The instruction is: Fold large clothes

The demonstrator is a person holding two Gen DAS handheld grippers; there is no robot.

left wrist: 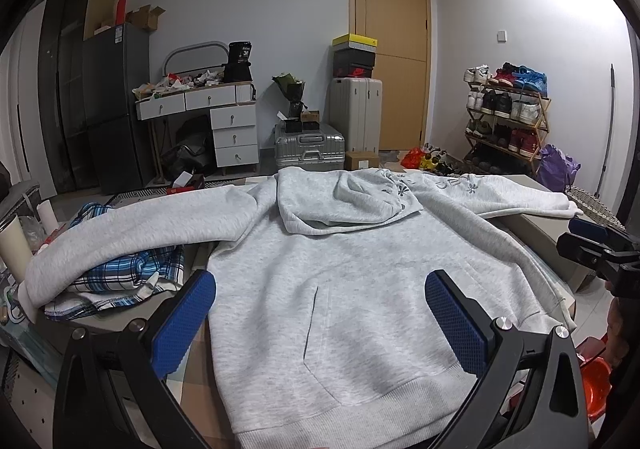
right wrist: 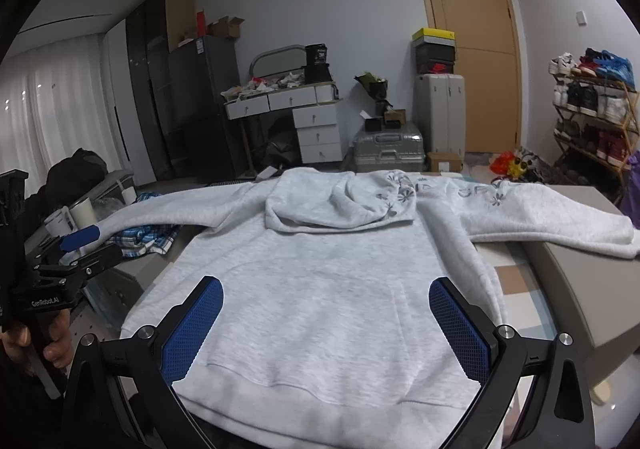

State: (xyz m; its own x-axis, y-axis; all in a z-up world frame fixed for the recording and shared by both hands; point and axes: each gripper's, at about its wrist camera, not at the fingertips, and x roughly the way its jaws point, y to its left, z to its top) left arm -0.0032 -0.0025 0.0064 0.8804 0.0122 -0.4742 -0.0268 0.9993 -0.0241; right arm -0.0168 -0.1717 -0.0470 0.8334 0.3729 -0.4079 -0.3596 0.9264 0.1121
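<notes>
A light grey hoodie (left wrist: 352, 269) (right wrist: 320, 281) lies flat on the table, front up, hem towards me, hood folded onto the chest, both sleeves spread out sideways. Its left sleeve (left wrist: 132, 229) drapes over a blue plaid garment (left wrist: 132, 269). The right sleeve (right wrist: 560, 217) lies across a beige box. My left gripper (left wrist: 320, 313) hovers open above the hem and pocket, holding nothing. My right gripper (right wrist: 326, 321) is also open over the hem, empty. Each gripper shows at the edge of the other's view: the right gripper (left wrist: 596, 245), the left gripper (right wrist: 80, 245).
A beige box (right wrist: 580, 289) stands on the table's right side. Rolls and clutter (left wrist: 16, 245) sit at the table's left edge. Behind are a white dresser (left wrist: 224, 121), suitcases (left wrist: 310, 149), a shoe rack (left wrist: 508, 117) and a wooden door (left wrist: 392, 49).
</notes>
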